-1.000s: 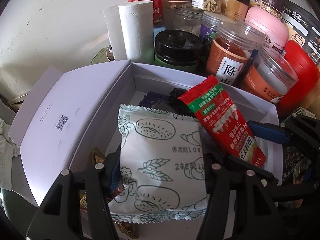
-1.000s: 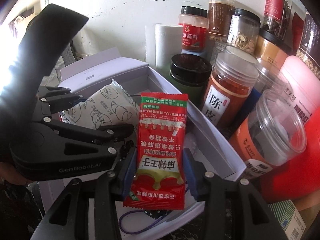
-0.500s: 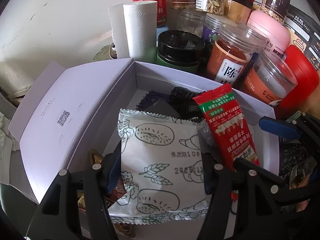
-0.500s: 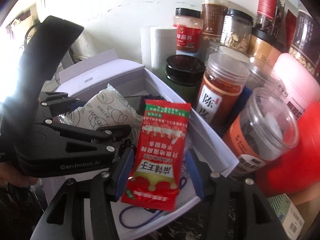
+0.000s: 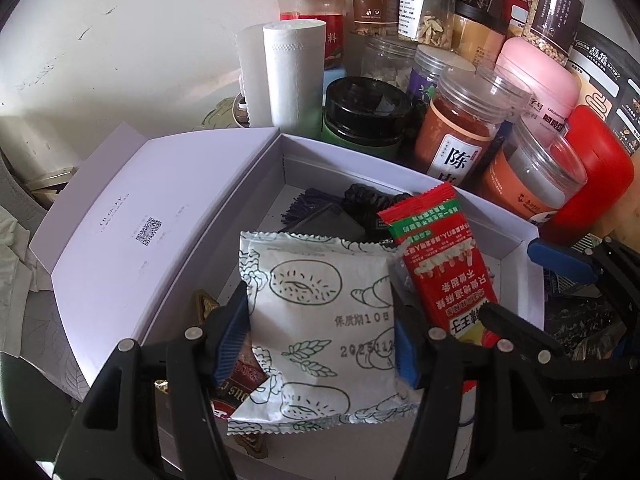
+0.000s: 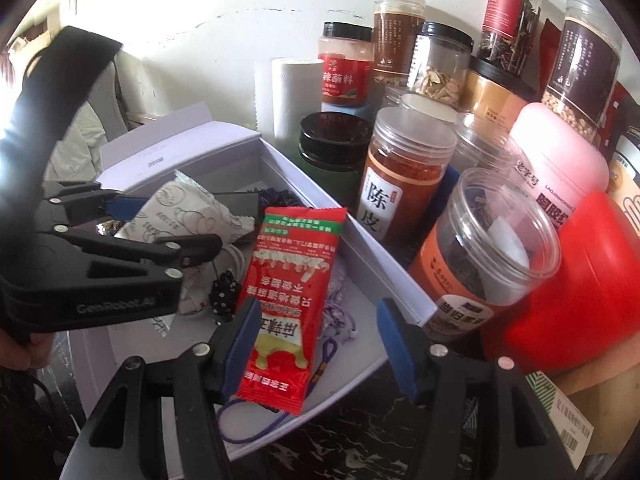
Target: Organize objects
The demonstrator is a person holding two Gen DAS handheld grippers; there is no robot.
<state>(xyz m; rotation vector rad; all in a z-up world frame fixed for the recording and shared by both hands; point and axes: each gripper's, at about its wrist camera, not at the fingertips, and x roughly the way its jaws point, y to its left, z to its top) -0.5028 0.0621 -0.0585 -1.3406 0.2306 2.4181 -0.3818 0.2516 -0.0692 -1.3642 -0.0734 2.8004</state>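
A white box [image 5: 360, 156] stands with its lid [image 5: 160, 216] folded back to the left. My left gripper [image 5: 320, 340] is over the box's near end, shut on a white snack packet [image 5: 320, 312] printed with pastries, and the pads pinch its sides. From the right wrist, the left gripper [image 6: 172, 222] shows side-on with that white packet [image 6: 180, 208] in it. My right gripper [image 6: 320, 336] is open. A red snack packet [image 6: 292, 264] lies in the box against the left pad, clear of the right pad. In the left wrist view the red packet [image 5: 436, 264] lies beside the white one.
Jars crowd the box's far and right sides: a black-lidded green jar [image 5: 364, 120], an orange-filled jar [image 5: 460, 136], a red container [image 5: 596, 168], and a paper roll [image 5: 292, 76]. Inside the box are a purple cord [image 6: 340, 312], a black item [image 5: 360, 200] and dark wrappers [image 5: 236, 384].
The right jaws have widened and let go of the red packet, which now rests lower in the box. The white packet sits flatter between the left pads.
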